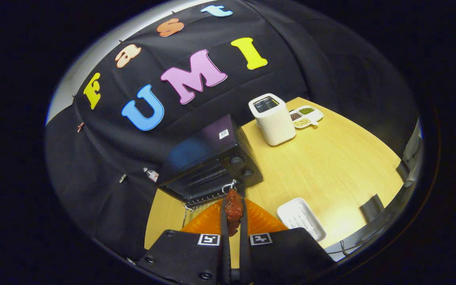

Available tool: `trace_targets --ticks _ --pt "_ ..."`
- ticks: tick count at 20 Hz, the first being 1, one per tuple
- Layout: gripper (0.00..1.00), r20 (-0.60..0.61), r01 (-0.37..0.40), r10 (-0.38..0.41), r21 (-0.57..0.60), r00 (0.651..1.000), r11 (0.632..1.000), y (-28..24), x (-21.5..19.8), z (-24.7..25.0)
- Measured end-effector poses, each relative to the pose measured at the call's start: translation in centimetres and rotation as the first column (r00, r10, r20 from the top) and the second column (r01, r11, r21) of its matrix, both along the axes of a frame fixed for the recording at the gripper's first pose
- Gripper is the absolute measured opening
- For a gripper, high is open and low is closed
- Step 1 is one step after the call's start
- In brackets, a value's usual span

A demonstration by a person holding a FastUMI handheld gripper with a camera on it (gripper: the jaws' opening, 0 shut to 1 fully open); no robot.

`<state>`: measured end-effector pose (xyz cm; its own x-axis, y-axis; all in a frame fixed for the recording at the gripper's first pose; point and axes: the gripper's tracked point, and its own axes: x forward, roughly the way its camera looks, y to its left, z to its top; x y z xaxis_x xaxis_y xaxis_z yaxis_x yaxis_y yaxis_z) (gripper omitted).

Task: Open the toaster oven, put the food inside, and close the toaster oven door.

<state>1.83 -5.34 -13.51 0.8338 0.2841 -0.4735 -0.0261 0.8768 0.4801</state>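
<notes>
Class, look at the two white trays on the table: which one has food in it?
The divided tray behind the white toaster holds food. The ribbed tray near the hand-held gripper, shut on the meat, holds none.

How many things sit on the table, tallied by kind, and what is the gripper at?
Appliances: 2, toaster oven, white toaster
Trays and plates: 3, orange plate, white tray, divided dish
Food: 1, reddish piece clamped in the gripper
Total: 6

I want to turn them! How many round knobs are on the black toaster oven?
2, both on the toaster oven panel beyond the tool, which grips the food: upper knob, lower knob. More may be hidden.
</notes>
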Motion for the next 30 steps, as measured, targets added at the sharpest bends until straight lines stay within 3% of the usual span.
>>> trace_targets --ticks 8,14,27,30 --pt "0.13 0.176 0.099 -0.114 0.095 0.978 0.991 9.2 5.3 0.8" --pt "0.13 0.201 0.208 -0.254 0.225 0.946 0.952 12.8 8.1 -4.6" --pt "0.13 0.337 0.201 -0.234 0.13 0.912 0.971 17.9 14.1 -10.0" --pt "0.14 0.307 0.206 -0.235 0.123 0.922 0.971 17.9 14.8 -11.7"
